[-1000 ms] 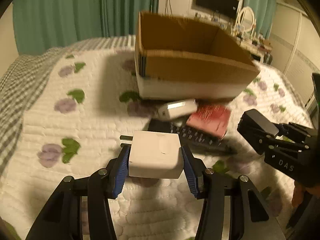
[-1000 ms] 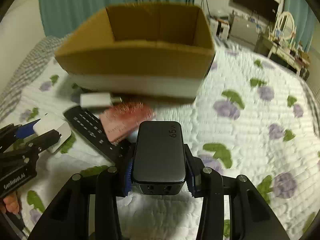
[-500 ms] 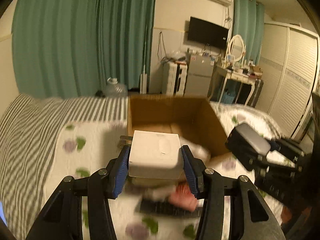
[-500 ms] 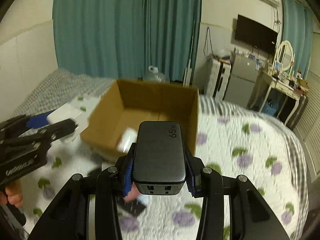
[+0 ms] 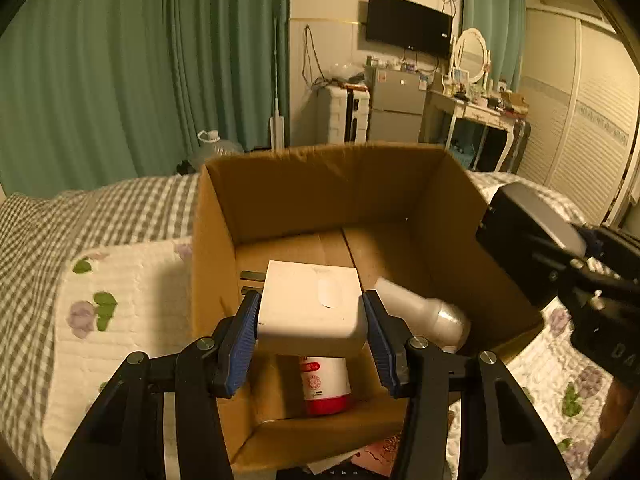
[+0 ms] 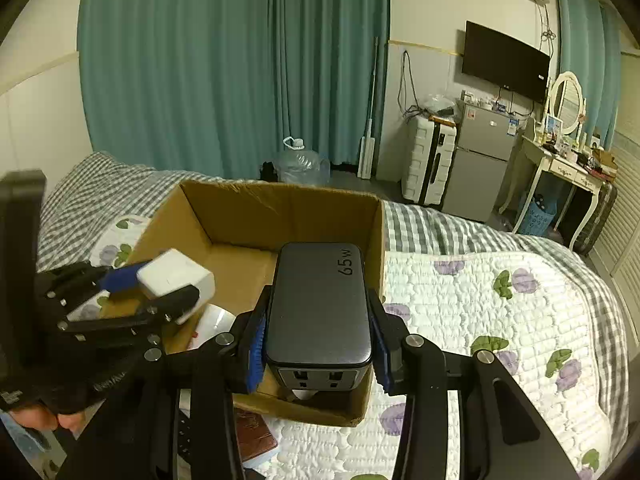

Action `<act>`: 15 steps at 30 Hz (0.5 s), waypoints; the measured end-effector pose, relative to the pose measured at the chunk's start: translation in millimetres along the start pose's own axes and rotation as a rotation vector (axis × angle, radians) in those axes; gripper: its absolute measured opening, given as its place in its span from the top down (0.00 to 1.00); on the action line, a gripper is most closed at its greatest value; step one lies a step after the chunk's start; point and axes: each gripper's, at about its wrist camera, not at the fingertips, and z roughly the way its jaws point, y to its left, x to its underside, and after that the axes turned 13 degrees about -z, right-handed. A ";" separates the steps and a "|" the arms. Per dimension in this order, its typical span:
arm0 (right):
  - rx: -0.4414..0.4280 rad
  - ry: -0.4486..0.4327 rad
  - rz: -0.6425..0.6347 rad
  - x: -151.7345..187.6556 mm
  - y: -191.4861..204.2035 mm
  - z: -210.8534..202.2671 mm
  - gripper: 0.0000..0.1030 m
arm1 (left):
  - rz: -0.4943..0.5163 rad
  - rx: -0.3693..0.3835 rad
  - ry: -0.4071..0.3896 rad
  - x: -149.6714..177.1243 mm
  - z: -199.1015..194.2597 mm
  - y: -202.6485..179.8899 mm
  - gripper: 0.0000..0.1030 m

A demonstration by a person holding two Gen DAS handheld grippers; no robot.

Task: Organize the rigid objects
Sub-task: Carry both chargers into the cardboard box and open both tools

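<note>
While the left gripper (image 5: 312, 320) clamps a white charger (image 5: 310, 304) above the open cardboard box (image 5: 328, 184) on the bed, the right gripper (image 6: 318, 344) clamps a dark 65W charger (image 6: 318, 304) over the box's right side.

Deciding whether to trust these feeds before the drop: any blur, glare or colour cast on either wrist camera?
Left wrist: sharp, warm yellow cast, white charger shadows the box floor. Right wrist: sharp, cooler tones, "65W" on the dark charger legible, no glare. Both bend straight lines at the edges.
</note>
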 end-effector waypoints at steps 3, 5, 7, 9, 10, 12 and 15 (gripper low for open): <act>-0.006 -0.002 0.001 1.7 -2.7 2.2 0.60 | -0.004 -0.003 0.004 2.5 4.5 1.5 0.48; -0.008 -0.007 0.004 0.4 -3.7 -0.4 0.60 | 0.000 -0.010 -0.038 0.1 -3.5 -0.7 0.45; -0.007 -0.016 0.004 -2.1 -3.0 -4.6 0.60 | 0.009 -0.032 -0.071 -5.9 -14.4 -0.4 0.35; -0.012 -0.025 0.000 -6.6 -4.9 -6.1 0.60 | 0.022 -0.041 -0.096 -11.1 -26.9 -0.1 0.35; -0.017 -0.030 -0.003 -10.0 -4.7 -6.8 0.60 | 0.026 -0.053 -0.110 -12.8 -33.1 0.5 0.35; -0.033 -0.032 -0.018 -17.2 -2.2 -3.2 0.60 | 0.026 -0.077 -0.137 -15.4 -43.4 3.4 0.35; -0.062 -0.012 -0.030 -26.9 3.7 17.0 0.60 | 0.008 -0.096 -0.154 -16.0 -52.7 12.8 0.34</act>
